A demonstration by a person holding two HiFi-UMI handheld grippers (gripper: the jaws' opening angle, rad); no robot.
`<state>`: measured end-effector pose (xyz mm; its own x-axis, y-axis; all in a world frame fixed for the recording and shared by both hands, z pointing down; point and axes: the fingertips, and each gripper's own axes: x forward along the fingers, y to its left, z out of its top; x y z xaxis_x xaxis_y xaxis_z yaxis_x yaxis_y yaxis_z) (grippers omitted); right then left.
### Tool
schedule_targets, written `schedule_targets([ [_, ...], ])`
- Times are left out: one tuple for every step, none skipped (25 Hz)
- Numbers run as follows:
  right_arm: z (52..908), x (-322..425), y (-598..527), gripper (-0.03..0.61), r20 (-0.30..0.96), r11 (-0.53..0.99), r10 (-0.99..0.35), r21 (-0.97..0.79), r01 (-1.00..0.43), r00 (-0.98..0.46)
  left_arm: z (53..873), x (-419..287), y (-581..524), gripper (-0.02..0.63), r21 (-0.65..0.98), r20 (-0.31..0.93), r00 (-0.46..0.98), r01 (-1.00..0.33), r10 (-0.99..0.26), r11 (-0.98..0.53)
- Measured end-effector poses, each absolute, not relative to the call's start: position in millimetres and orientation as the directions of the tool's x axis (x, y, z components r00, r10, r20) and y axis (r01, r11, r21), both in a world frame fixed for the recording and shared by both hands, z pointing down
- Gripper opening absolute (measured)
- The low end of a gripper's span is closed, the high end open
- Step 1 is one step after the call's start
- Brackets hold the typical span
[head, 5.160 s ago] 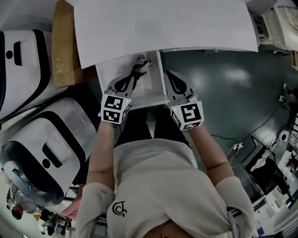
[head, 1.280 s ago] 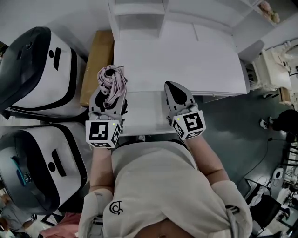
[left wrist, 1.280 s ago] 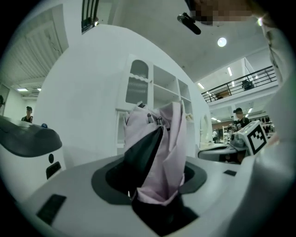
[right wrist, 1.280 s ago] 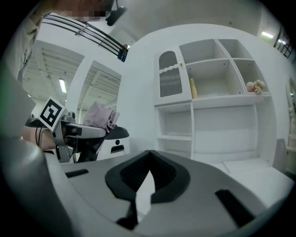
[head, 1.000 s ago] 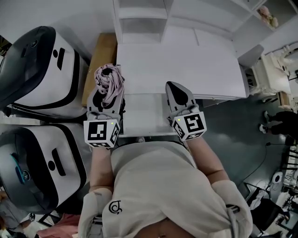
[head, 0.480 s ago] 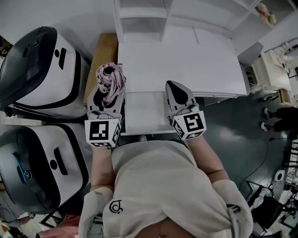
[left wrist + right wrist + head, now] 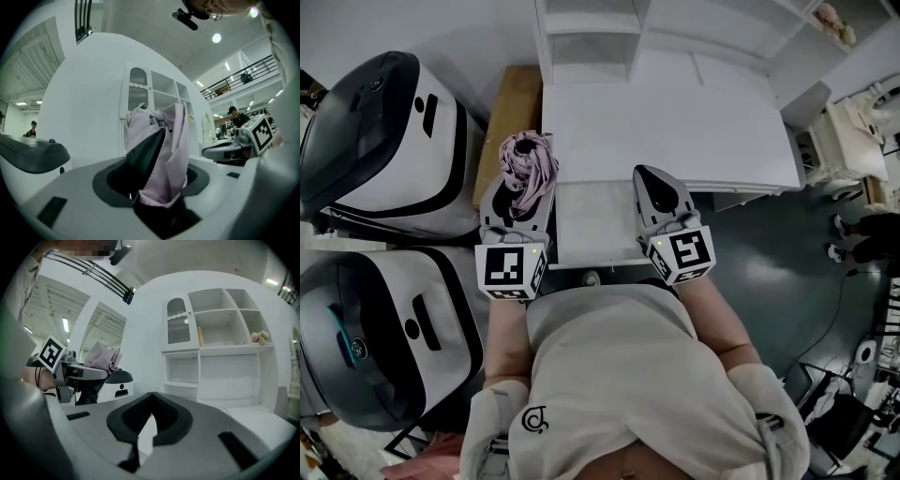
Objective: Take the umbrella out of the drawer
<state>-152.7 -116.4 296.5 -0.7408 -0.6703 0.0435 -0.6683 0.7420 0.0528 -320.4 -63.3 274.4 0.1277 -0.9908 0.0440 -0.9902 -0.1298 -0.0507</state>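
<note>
A folded pink umbrella (image 7: 528, 167) stands up out of my left gripper (image 7: 522, 187), which is shut on it and held level at the left of the open white drawer (image 7: 598, 225). In the left gripper view the pink fabric (image 7: 165, 150) fills the gap between the dark fingers (image 7: 145, 157). My right gripper (image 7: 654, 183) hovers over the drawer's right edge, shut and empty; its fingertips (image 7: 151, 401) meet in the right gripper view. That view also shows the left gripper with the umbrella (image 7: 101, 357) at its left.
The white desk (image 7: 675, 122) with a shelf unit (image 7: 591, 28) lies ahead. Two large white and black machines (image 7: 380, 122) (image 7: 389, 323) stand at the left, with a brown box (image 7: 508, 108) behind the umbrella. Dark floor (image 7: 787, 262) lies to the right.
Five seconds ago the left gripper held the umbrella inside the drawer; now the umbrella is out and left of it. Over the last second both grippers have kept still.
</note>
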Motion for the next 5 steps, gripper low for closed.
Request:
schedule_targets([
  [297.5, -153.7, -115.2, 0.005, 0.043, 0.741, -0.671, 0.050, -0.669, -0.740, 275.3, -320.8, -62.2, 0.241, -0.050, 0.046, 0.129, -0.990, -0.991, -0.131],
  [298.5, -154.9, -114.0, 0.005, 0.043, 0.741, -0.671, 0.046, -0.670, -0.740, 276.1, -321.4, -61.1, 0.241, -0.050, 0.048, 0.130, -0.990, -0.990, -0.133],
  [299.5, -156.2, -112.8, 0.005, 0.042, 0.741, -0.672, 0.043, -0.670, -0.739, 277.0, -321.9, -60.1, 0.241, -0.049, 0.049, 0.132, -0.990, -0.990, -0.135],
  [300.6, -157.5, -111.6, 0.005, 0.041, 0.740, -0.673, 0.040, -0.671, -0.739, 278.0, -322.4, -59.3, 0.241, -0.049, 0.051, 0.134, -0.989, -0.990, -0.137],
  [301.6, -158.8, -110.5, 0.005, 0.041, 0.739, -0.673, 0.037, -0.672, -0.738, 278.9, -322.9, -58.5, 0.241, -0.049, 0.052, 0.136, -0.989, -0.989, -0.139],
])
